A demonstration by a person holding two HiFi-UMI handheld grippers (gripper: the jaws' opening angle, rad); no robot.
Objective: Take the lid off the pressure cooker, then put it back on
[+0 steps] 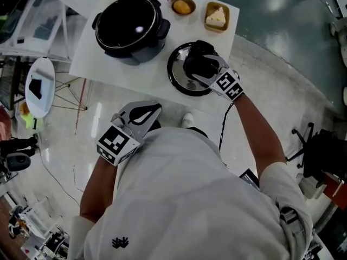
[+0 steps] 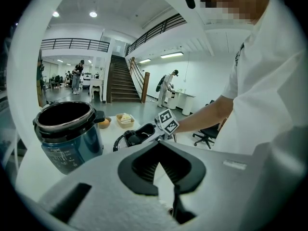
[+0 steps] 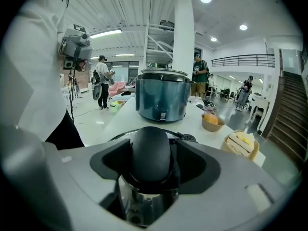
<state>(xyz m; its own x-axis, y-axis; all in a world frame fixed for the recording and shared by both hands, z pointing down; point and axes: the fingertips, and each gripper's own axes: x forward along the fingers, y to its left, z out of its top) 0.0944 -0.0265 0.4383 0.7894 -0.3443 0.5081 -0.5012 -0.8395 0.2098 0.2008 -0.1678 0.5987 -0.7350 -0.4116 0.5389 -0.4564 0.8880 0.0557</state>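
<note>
The dark pressure cooker pot (image 1: 130, 28) (image 2: 67, 134) (image 3: 161, 100) stands uncovered at the back left of the white table (image 1: 103, 64). Its lid (image 1: 176, 77) (image 2: 122, 141) lies flat on the table to the right of the pot. My right gripper (image 1: 199, 64) (image 3: 151, 162) reaches over the lid. Its jaws stand wide, and the lid's black handle (image 3: 151, 153) fills the space between the pads. My left gripper (image 1: 157, 108) (image 2: 159, 161) hangs below the table's near edge, close to my body, shut with nothing in it.
Behind the lid stand a small bowl with an orange item (image 1: 184, 6) (image 3: 211, 121) and a dish with a slice of cake (image 1: 216, 17) (image 3: 240, 143). A round white stand (image 1: 39, 85) is on the floor at left, an office chair (image 1: 320, 150) at right. People stand in the background.
</note>
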